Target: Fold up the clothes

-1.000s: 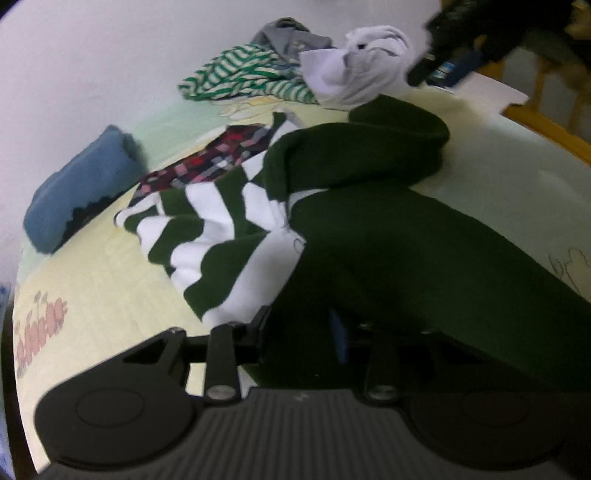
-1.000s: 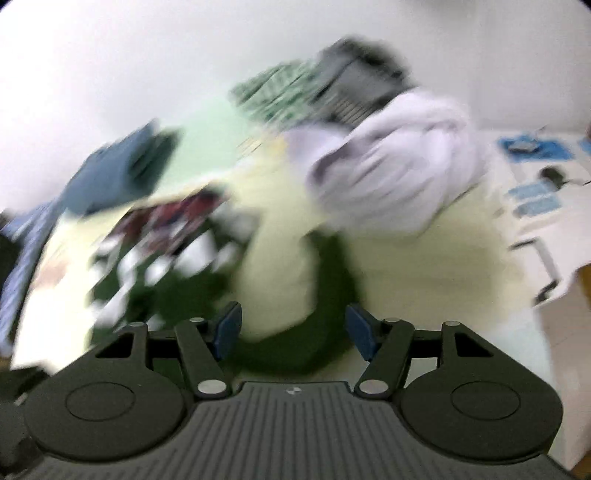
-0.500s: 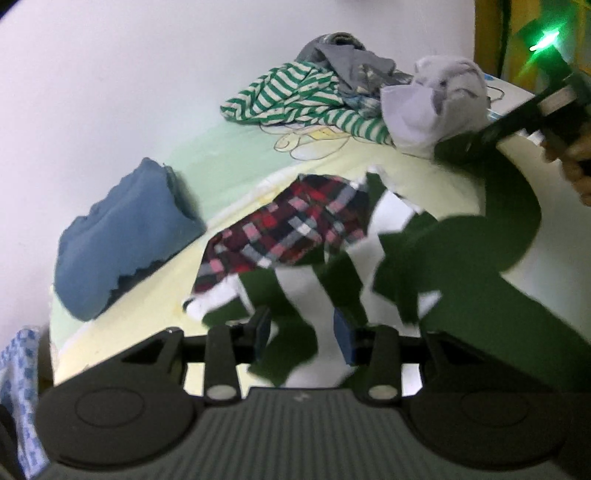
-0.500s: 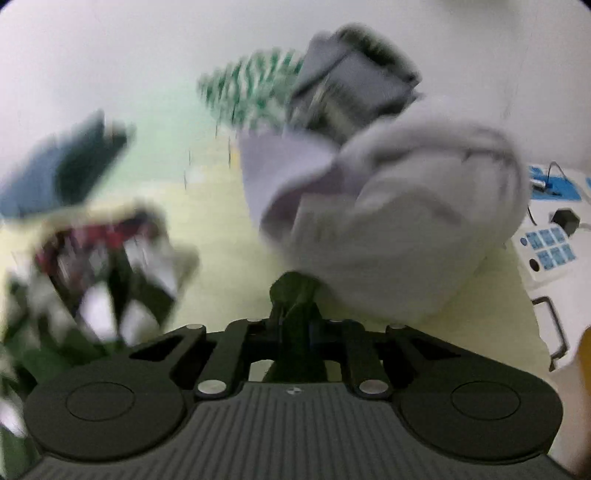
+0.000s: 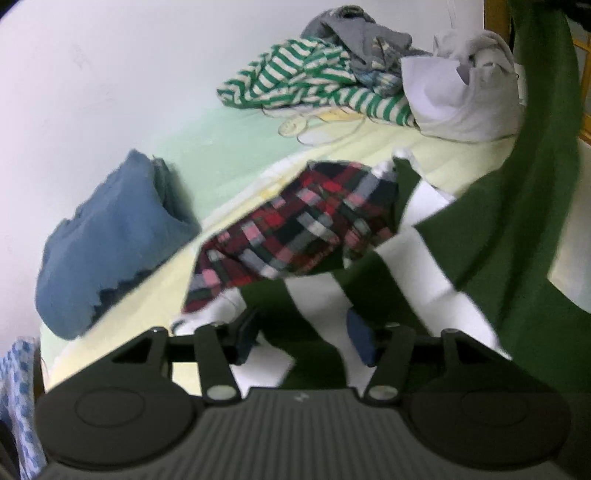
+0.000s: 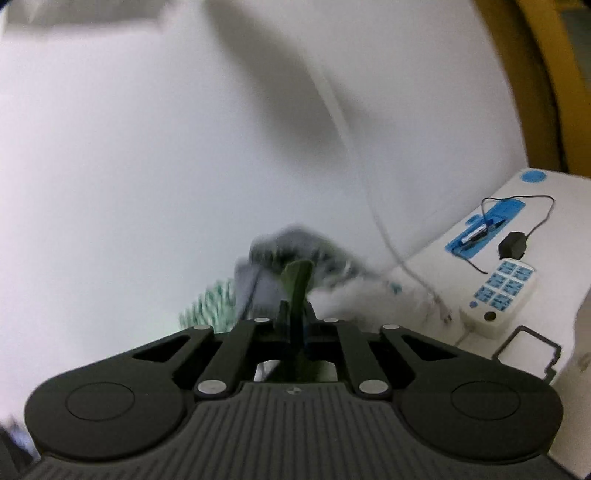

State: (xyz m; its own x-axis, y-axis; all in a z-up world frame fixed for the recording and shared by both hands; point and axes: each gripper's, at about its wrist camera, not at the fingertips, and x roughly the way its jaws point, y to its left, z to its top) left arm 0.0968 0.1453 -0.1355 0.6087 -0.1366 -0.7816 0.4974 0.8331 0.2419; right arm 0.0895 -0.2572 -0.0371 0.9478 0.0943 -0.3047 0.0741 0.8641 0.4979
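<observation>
A green garment with a green-and-white striped part lies on the yellow sheet. Its plain dark green part is stretched up toward the top right of the left wrist view. My left gripper hovers low over the striped part. Its jaws are opening, and the cloth lies between the pads without being pressed. My right gripper is shut on a fold of the dark green cloth, raised and facing the white wall.
A red plaid cloth lies beside the striped part. A folded blue cloth sits left by the wall. At the back are a striped top, grey clothes and a white garment. A remote lies on a white side table.
My right gripper closed on the dark green cloth and swung upward with it, pulling that part up to the right. My left gripper slid across the striped part and its jaws widened.
</observation>
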